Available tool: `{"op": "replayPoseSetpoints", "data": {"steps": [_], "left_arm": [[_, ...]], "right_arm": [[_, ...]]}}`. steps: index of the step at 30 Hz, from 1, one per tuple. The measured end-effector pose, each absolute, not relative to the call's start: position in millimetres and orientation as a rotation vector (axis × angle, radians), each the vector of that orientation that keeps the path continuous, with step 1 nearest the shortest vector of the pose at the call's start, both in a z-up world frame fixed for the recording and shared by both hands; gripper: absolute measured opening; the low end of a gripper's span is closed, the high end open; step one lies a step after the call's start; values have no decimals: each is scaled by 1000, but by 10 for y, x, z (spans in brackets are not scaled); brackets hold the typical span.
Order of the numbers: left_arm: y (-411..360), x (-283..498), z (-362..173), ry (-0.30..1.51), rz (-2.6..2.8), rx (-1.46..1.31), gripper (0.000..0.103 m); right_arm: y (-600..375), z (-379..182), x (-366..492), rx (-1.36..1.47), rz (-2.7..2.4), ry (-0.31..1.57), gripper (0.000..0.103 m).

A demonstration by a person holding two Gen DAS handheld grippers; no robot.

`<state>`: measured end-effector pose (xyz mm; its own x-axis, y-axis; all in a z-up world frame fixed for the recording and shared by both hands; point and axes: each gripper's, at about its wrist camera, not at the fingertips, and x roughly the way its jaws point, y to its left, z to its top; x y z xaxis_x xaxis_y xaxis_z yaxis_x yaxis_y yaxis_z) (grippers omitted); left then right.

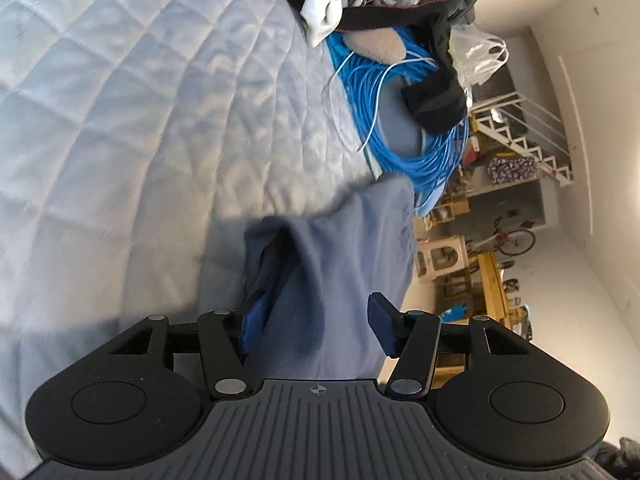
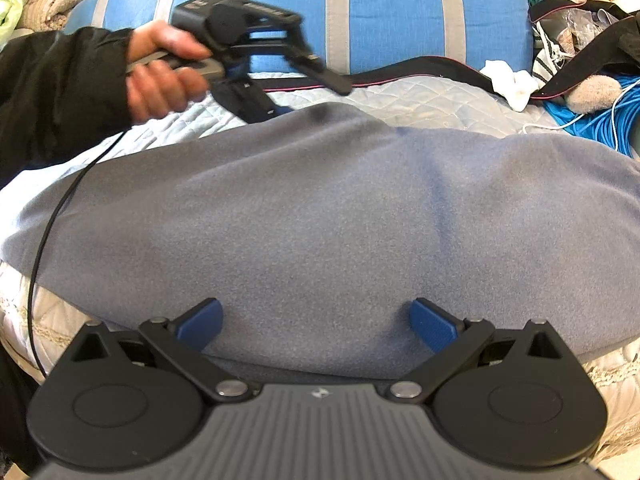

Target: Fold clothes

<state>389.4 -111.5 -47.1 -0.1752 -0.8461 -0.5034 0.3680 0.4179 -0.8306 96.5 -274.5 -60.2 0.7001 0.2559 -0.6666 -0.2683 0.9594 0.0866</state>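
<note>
A grey-blue fleece garment (image 2: 320, 208) lies spread across the quilted bed (image 2: 420, 100). My right gripper (image 2: 316, 324) is open just above its near edge, one blue pad on each side and nothing pinched. At the garment's far left edge a hand (image 2: 160, 80) holds my left gripper (image 2: 304, 92), jaws spread wide and the lower finger touching the cloth. In the left wrist view, a raised fold of the garment (image 1: 332, 272) runs between the blue pads of the open left gripper (image 1: 318, 324).
Blue pillows with grey stripes (image 2: 392, 16) line the head of the bed. A blue cable coil (image 1: 400, 120), a white sock (image 1: 320, 12), black clothing (image 1: 440, 92) and a plush toy (image 2: 592, 92) crowd the right side. A black cable (image 2: 52, 216) trails over the left edge.
</note>
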Motion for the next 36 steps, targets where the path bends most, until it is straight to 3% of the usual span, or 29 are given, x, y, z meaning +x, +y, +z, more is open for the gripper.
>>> {"op": "replayPoseSetpoints", "data": {"steps": [2,7,10,12,14,17,26,36], "left_arm": [[-1102,3848,-439,1329,-1106,-382,3],[-1050,3832,-397,1280,-969,-319,4],[-1007,3760,-324,1266,-945,-324,13],[-907,3672,-231,1239,-914,-342,29],[-723,3538,-77,1184,-872,-372,53],[-415,3248,195,1083,-804,-396,70],[403,2289,606,891,-653,-313,74],[909,1999,325,901,-545,-162,73]], "right_arm": [[-2738,-603,959,-18,290,740,103],[-2728,-605,959,-22,288,740,103],[-2719,-607,955,-26,283,739,103],[-2710,-608,946,-29,279,739,103],[-2700,-608,937,-31,276,739,103],[-2682,-609,935,-31,266,739,103],[-2639,-590,932,-30,233,749,103],[-2256,-286,671,-12,311,626,103]]}}
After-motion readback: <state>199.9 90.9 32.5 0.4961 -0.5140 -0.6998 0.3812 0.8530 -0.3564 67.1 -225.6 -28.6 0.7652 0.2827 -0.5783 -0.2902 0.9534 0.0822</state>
